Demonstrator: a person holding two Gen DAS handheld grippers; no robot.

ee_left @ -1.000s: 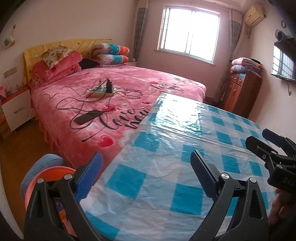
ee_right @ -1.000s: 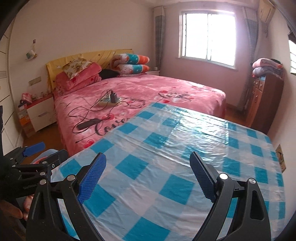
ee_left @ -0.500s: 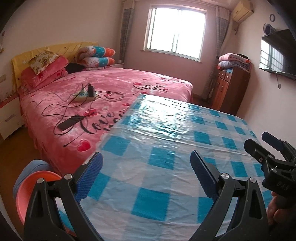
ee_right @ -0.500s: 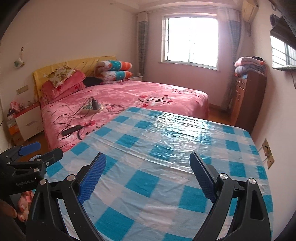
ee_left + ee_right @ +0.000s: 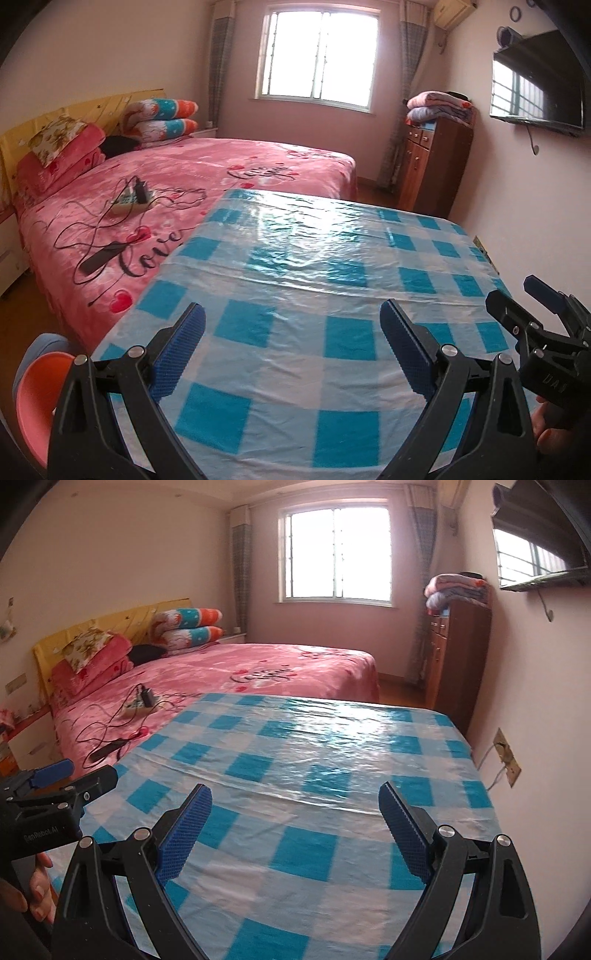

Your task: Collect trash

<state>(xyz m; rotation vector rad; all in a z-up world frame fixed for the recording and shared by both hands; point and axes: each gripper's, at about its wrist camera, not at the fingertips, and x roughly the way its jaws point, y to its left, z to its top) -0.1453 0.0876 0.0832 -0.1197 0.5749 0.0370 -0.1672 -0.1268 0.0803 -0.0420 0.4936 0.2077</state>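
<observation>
Both views have swung right since the earlier frames, so the bed (image 5: 207, 184) sits further left. Left gripper (image 5: 291, 343) and right gripper (image 5: 295, 819) hover with jaws apart and empty over the checked worktop (image 5: 332, 258). No trash shows anywhere, so this fits either searching or a finished collection.

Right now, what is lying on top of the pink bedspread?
On the bedspread lie a power strip with a plug in it, tangled black cables and a flat dark device. Pillows and rolled quilts sit at the headboard. Anything beneath them is covered.

table (image 5: 461, 236), checked plastic cloth (image 5: 295, 295)
</observation>
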